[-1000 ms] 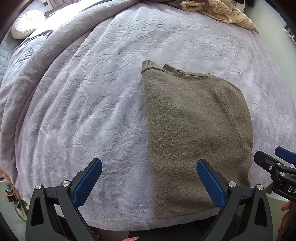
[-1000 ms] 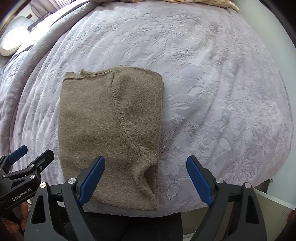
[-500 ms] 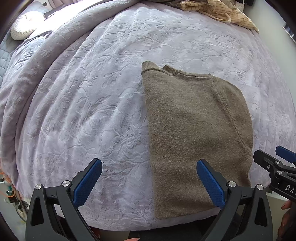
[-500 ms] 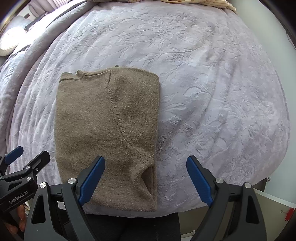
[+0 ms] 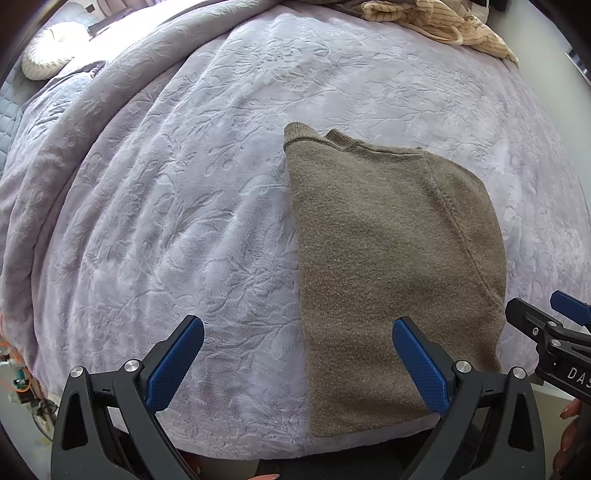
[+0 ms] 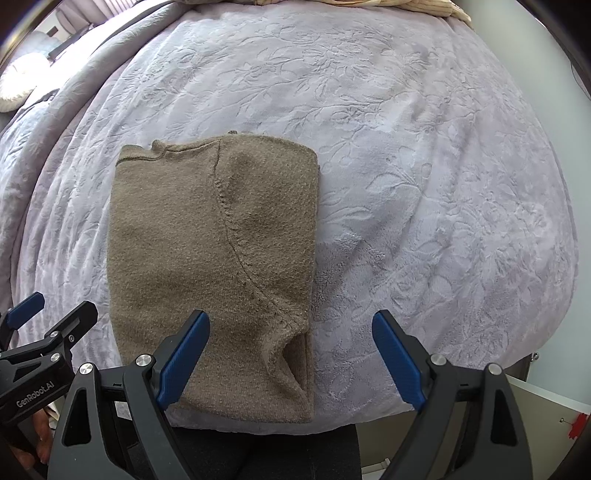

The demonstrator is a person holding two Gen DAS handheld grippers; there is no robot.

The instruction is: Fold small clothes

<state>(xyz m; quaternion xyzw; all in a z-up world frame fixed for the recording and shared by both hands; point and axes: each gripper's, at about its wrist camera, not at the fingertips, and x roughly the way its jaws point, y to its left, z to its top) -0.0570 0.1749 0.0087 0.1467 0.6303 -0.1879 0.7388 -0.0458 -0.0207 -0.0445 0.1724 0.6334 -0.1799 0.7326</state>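
A brown sweater [image 5: 391,266], folded into a tall rectangle, lies flat on the near part of a lilac bedspread [image 5: 192,177]. The left gripper [image 5: 297,363] and the right gripper [image 6: 291,360] hang above its near edge, both with jaws spread wide and holding nothing. A striped cream garment [image 5: 439,22] lies at the far edge.

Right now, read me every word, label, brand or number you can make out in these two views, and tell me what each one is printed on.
"GenRobot.AI" in white, on the black body of the left gripper, at the left edge of the right wrist view.
"DAS" in white, cut off by the frame edge, on the black body of the right gripper, in the left wrist view.
No print shows on the brown sweater or the bedspread.
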